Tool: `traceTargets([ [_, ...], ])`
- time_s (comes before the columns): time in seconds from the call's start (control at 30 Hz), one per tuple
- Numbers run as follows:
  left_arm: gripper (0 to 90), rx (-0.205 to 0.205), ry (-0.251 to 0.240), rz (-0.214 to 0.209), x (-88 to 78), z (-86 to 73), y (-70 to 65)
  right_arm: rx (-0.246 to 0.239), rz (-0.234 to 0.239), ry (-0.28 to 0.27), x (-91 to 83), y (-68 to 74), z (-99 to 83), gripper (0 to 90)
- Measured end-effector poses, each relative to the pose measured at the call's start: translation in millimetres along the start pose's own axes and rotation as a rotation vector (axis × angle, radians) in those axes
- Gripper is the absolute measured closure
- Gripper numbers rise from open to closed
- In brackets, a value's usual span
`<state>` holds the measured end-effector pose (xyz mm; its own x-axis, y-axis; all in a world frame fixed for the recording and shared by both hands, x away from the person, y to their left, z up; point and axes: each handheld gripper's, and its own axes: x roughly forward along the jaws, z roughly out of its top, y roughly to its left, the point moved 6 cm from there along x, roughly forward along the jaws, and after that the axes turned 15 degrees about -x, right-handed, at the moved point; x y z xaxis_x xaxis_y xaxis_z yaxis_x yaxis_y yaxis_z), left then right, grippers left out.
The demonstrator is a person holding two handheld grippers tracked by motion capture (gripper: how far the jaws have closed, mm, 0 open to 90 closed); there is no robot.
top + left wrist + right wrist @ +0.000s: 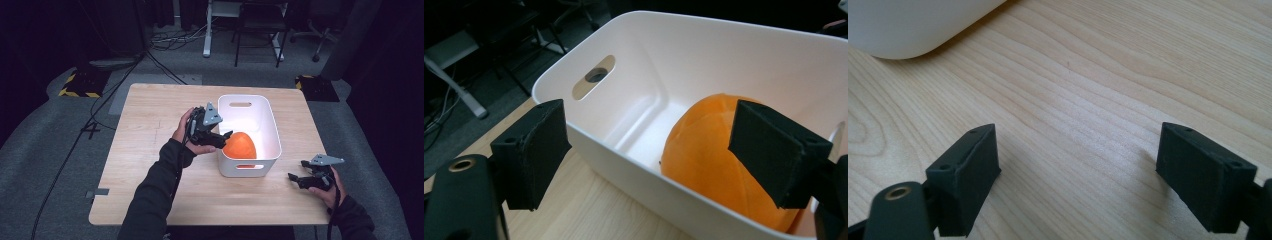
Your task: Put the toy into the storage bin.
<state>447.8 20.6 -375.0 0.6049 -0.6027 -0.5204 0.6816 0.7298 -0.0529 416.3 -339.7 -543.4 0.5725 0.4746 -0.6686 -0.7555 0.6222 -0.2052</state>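
Orange egg-shaped object [240,146]: smooth, matte, uniform colour, faint ridge lines visible in the left gripper view [714,155]. Located inside white bin [272,131], in its near end, at centre of the high view, close against the near wall. Narrower end directed toward upper right of the high view; long axis apparently tilted, exact lean not determinable.

Left gripper [223,136]: jaws spread wide, nothing held, positioned at the bin's left rim just beside the orange object; contact not determinable. Right gripper [296,179]: jaws spread wide, nothing held, low over bare bench [150,165] at lower right, well apart from the bin.

Bench: pale wood grain. Room: dark, grey carpet, cables [170,40], chair legs [257,50] at top.
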Motion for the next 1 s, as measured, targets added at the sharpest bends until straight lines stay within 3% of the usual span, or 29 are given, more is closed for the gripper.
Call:
traceTargets([
  [0.07, 16.3, 0.014, 0.012, 0.015, -3.4, -2.3, 4.0, 0.0, 0.0, 0.0, 0.0, 0.1, 0.0, 17.1],
  [0.3, 16.3, -0.023, -0.004, 0.025, -10.2, -9.7, 8.5, 0.0, 0.0, 0.0, 0.0, 0.0, 0.0, 17.1],
  [0.53, 16.1, -0.002, 0.027, 0.046, -14.9, -23.9, 14.3, -0.001, 0.0, 0.0, 0.0, 0.0, 0.0, 17.1],
  [0.57, 16.1, 0.019, 0.038, 0.053, -16.3, -25.9, 16.4, -0.001, 0.0, 0.0, 0.0, 0.0, 0.0, 17.1],
  [0.73, 16.1, -0.006, 0.032, 0.061, -17.6, -33.2, 17.1, -0.003, -0.001, -0.001, 0.0, -0.2, 0.0, 17.2],
  [0.83, 16.1, -0.004, 0.043, 0.072, -18.3, -36.9, 18.9, -0.004, -0.001, -0.001, 0.0, -0.2, -0.1, 17.2],
  [0.9, 16.1, 0.026, 0.059, 0.097, -21.2, -39.0, 22.8, -0.004, -0.001, -0.001, 0.0, -0.2, -0.1, 17.2],
  [1.0, 16.1, 0.014, 0.057, 0.097, -22.2, -42.0, 23.6, -0.005, -0.001, -0.001, 0.0, -0.3, -0.1, 17.2],
])
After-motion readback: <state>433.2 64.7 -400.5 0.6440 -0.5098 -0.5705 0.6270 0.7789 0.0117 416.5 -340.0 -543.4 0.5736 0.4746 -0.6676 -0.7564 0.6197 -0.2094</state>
